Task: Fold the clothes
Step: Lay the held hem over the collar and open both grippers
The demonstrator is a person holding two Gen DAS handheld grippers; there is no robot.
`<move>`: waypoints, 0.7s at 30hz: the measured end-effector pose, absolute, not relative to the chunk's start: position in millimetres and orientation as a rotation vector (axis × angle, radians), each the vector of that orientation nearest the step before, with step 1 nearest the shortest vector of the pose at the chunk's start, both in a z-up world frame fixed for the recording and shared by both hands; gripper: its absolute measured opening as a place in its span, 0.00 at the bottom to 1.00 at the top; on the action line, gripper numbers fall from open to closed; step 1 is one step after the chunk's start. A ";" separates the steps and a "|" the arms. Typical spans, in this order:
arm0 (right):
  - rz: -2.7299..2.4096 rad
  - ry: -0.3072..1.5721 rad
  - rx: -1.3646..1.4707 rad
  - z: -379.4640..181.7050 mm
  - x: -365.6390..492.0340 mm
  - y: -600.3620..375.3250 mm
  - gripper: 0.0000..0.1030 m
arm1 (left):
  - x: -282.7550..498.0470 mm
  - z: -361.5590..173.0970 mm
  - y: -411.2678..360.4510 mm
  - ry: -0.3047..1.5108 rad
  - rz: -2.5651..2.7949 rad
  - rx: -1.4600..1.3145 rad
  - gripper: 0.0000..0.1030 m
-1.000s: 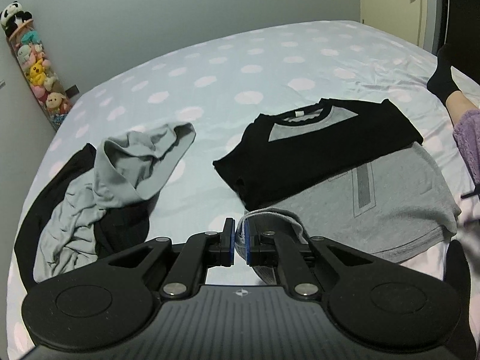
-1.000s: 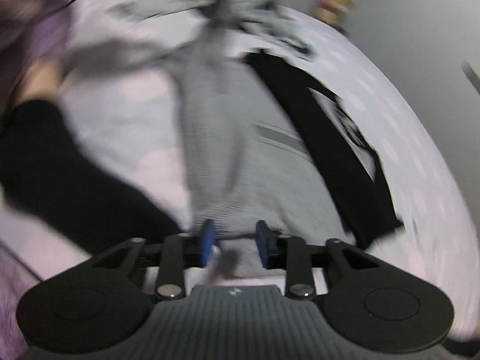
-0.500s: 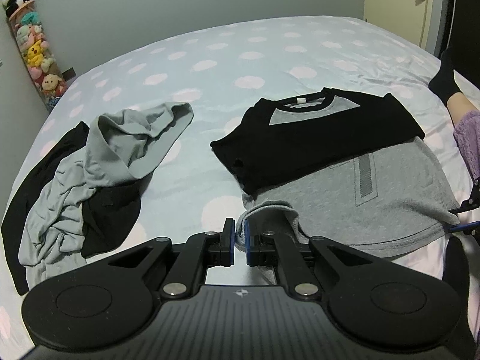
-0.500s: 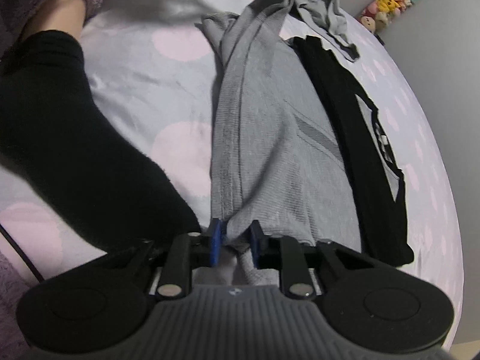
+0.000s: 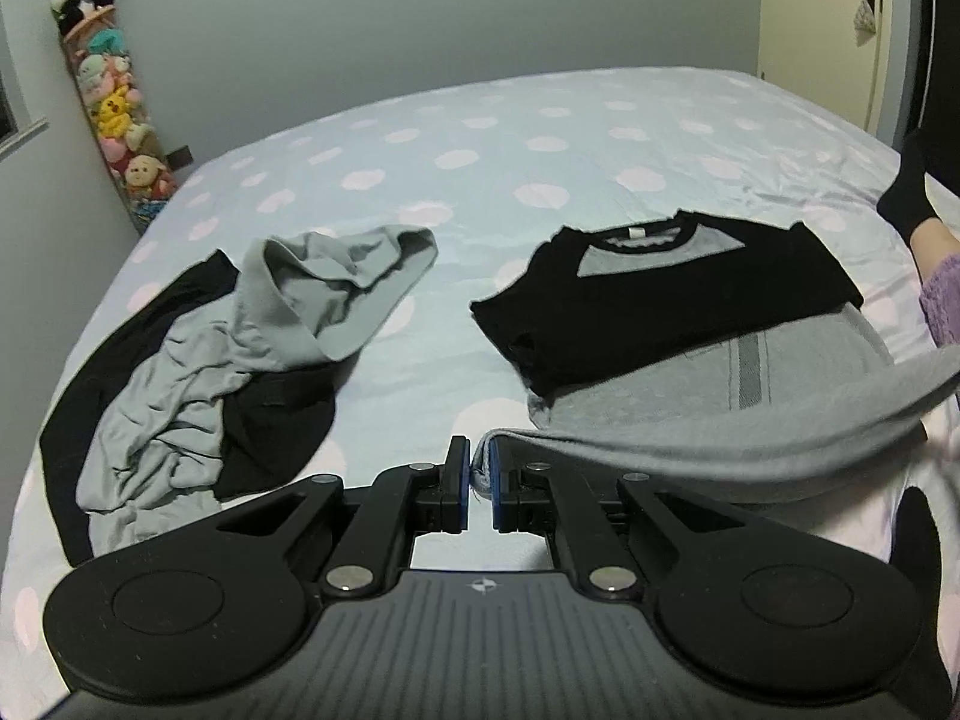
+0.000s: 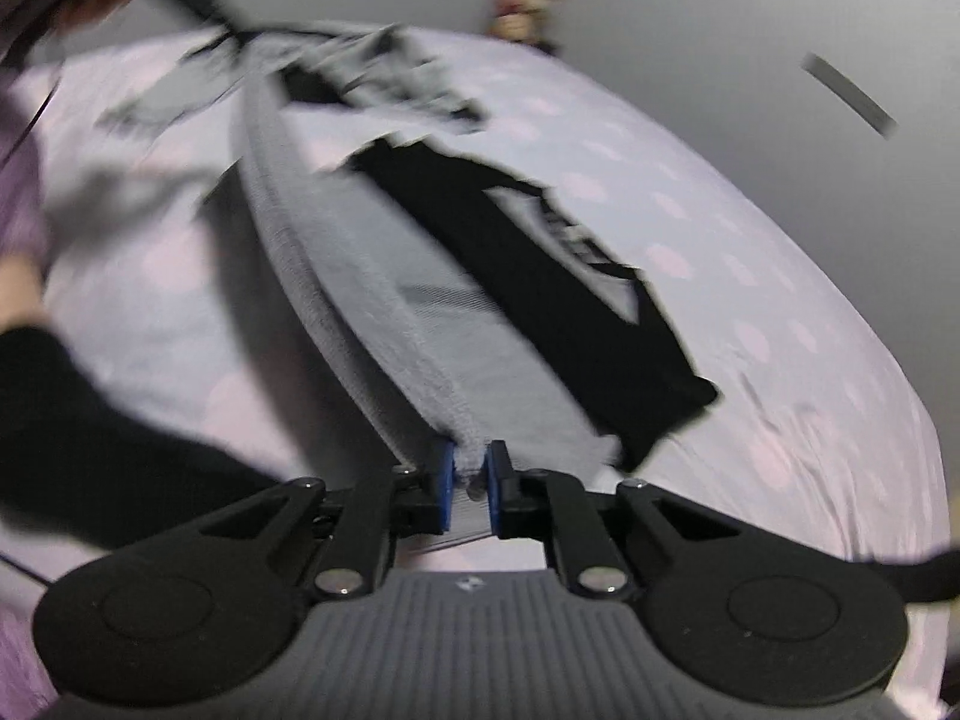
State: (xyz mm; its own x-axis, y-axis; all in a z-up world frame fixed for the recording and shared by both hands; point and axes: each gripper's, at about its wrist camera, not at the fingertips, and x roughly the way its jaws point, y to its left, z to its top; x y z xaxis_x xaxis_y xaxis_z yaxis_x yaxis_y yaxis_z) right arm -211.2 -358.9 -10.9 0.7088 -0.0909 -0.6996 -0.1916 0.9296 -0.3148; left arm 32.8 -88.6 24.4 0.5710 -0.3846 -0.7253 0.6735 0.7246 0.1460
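You hold the bottom hem of the grey shirt (image 5: 798,372) with both tools: the left hand-held gripper (image 5: 478,474) is clenched on one corner of the hem, and the right hand-held gripper (image 6: 467,477) has the other corner between its blue pads, with its jaws closing on the bunched cloth. The shirt lies on the dotted bed (image 5: 480,138), near your side, with its black sleeves (image 5: 648,300) already folded across the chest, and the hem edge hangs in the air between your two tools. To do this step well, I think you should wait until the right grip is firm, then keep both corners at the same height and carry them together toward the collar (image 5: 642,238) — if one side goes ahead, the fold line will be slanted. Keep the hem a little tight, not stretched, so the folded sleeves do not slide out. The long axis of the shirt runs from you toward the far wall, with the collar pointing away and the hem toward you. The loose pile of clothes (image 5: 198,372) lies well apart on the left — it should not disturb the fold.
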 end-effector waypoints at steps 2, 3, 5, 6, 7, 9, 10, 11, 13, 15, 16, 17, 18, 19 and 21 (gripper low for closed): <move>0.014 0.764 -0.320 1.5 -211.9 -368.4 0.12 | 31.3 28.6 -88.8 0.710 -0.645 0.434 0.04; -0.003 0.749 -0.297 7.6 -210.8 -372.3 0.11 | 30.7 31.3 -89.8 0.697 -0.645 0.432 0.04; -0.040 0.719 -0.252 19.9 -208.3 -380.1 0.11 | 31.2 36.8 -93.0 0.674 -0.646 0.427 0.04; -0.060 0.705 -0.238 25.6 -205.2 -384.0 0.11 | 32.4 39.6 -95.8 0.661 -0.647 0.425 0.04; -0.079 0.693 -0.237 29.7 -202.0 -387.3 0.11 | 34.0 42.3 -99.0 0.648 -0.648 0.423 0.04; -0.117 0.670 -0.234 38.1 -195.4 -393.8 0.11 | 40.1 47.7 -107.9 0.625 -0.650 0.419 0.04; -0.135 0.659 -0.233 42.3 -191.9 -397.2 0.11 | 43.3 49.6 -112.3 0.617 -0.651 0.417 0.04; -0.153 0.647 -0.234 46.3 -187.3 -401.3 0.11 | 47.7 51.5 -117.8 0.608 -0.653 0.416 0.04; -0.188 0.627 -0.229 54.5 -176.4 -411.2 0.11 | 57.2 54.0 -129.0 0.594 -0.658 0.416 0.04; -0.220 0.614 -0.224 61.9 -163.6 -421.8 0.11 | 70.0 55.0 -141.7 0.589 -0.664 0.417 0.04; -0.233 0.611 -0.224 64.2 -157.3 -426.6 0.11 | 76.3 54.7 -148.2 0.587 -0.666 0.419 0.04; -0.244 0.613 -0.224 65.5 -149.8 -431.8 0.11 | 82.7 53.8 -154.9 0.583 -0.667 0.425 0.04; -0.256 0.619 -0.224 65.8 -140.7 -437.8 0.11 | 89.9 52.5 -161.9 0.581 -0.667 0.431 0.04; -0.264 0.626 -0.225 64.9 -132.2 -443.0 0.11 | 97.5 50.8 -168.8 0.579 -0.667 0.437 0.04; -0.279 0.640 -0.220 59.8 -112.4 -455.7 0.11 | 114.7 45.1 -182.9 0.591 -0.664 0.445 0.04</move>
State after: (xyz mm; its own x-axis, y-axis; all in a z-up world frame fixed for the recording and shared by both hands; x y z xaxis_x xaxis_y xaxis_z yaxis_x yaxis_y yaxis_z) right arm -112.4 -455.7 59.8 0.7668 -0.3219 -0.5553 0.1873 0.9397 -0.2861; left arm 114.7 -182.9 45.1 0.6365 -0.4390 -0.6341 0.6809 0.7060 0.1948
